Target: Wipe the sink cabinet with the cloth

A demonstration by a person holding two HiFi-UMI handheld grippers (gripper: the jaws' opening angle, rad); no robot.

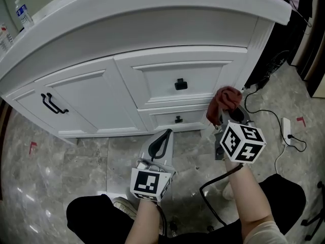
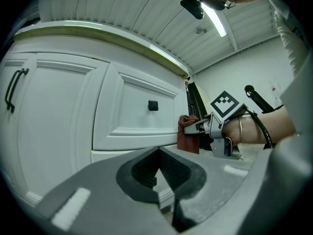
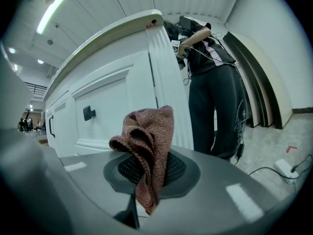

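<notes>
In the head view we hold the left claw (image 1: 166,132) pressed together and empty over the floor (image 1: 61,166), in front of the cabinet (image 1: 96,98), while the right claw (image 1: 221,120) pinches the red-brown cloth (image 1: 227,99) near the cabinet's right front corner. In the left gripper view its jaws meet with nothing between them, and the cloth hangs by the right edge of the drawer (image 2: 132,111). In the right gripper view the cloth stands bunched between closed jaws, near the corner post, with a person (image 3: 215,82) beyond.
</notes>
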